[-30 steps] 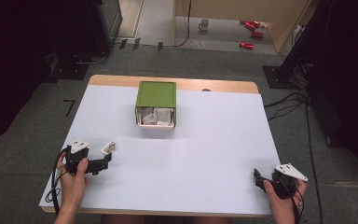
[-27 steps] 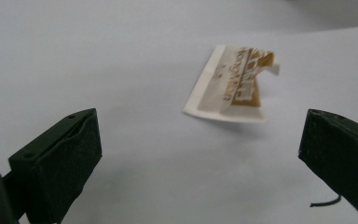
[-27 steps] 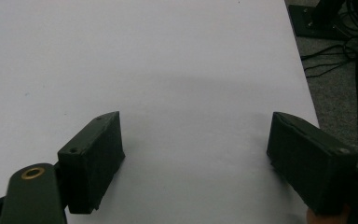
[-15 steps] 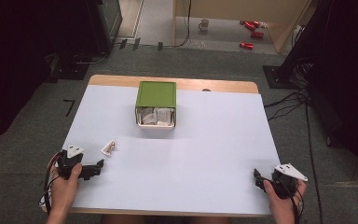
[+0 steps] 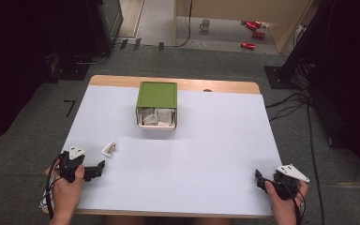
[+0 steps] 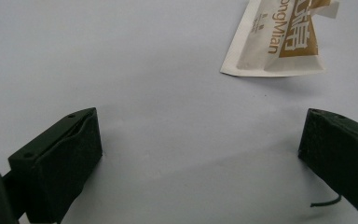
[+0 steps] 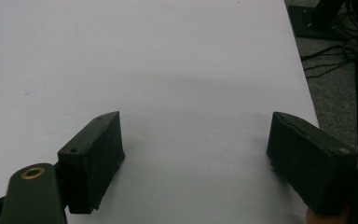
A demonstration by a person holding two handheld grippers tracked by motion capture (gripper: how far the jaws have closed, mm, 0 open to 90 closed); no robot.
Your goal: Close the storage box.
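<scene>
A small white and gold sachet (image 5: 109, 148) (image 6: 279, 42) lies flat on the white table (image 5: 215, 145), left of centre. My left gripper (image 5: 97, 169) (image 6: 198, 116) rests near the front left corner, a short way in front of the sachet. It is open and holds nothing. A green box (image 5: 157, 95) stands at the back centre, and several white packets (image 5: 157, 116) show in its open front. At the front right corner my right gripper (image 5: 259, 181) (image 7: 196, 116) is open over bare table.
Beyond the table is grey floor with cables (image 5: 290, 101), a mug (image 5: 205, 24) and red cans (image 5: 253, 26). The table's right edge (image 7: 303, 74) runs close to my right gripper.
My left gripper has drawn back toward the near left corner, away from the sachet, which stays where it lay. The right gripper has not moved.
</scene>
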